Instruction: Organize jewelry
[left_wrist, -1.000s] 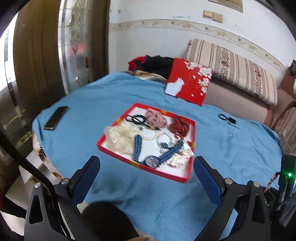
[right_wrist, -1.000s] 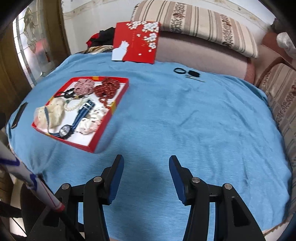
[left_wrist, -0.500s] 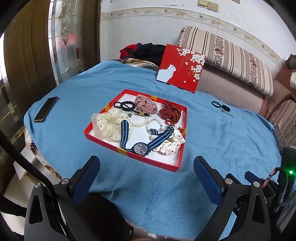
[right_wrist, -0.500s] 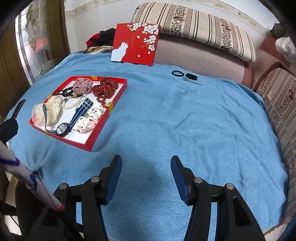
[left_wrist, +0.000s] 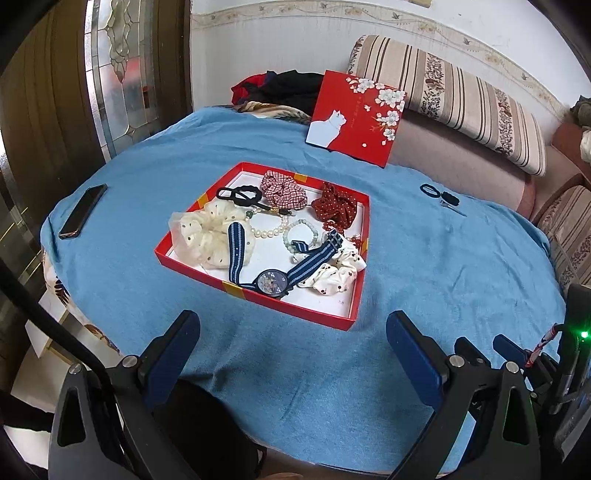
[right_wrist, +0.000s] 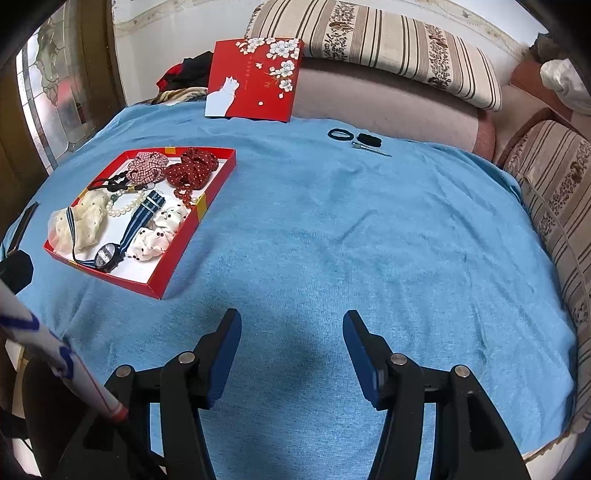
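Here both tongs, left (left_wrist: 291, 343) and right (right_wrist: 291, 341), hang open and empty, the right's jaws just widened; approach the shallow red cardboard tray (left_wrist: 255, 295) squarely, taking the blue-striped fabric-strap wristwatch (left_wrist: 272, 282) lying just inside its near wall.

Counted: 4 scrunchies (left_wrist: 206, 236), 1 watch (left_wrist: 272, 282), 1 tray (left_wrist: 258, 299), 1 lid (left_wrist: 356, 118), 1 phone (left_wrist: 82, 210).
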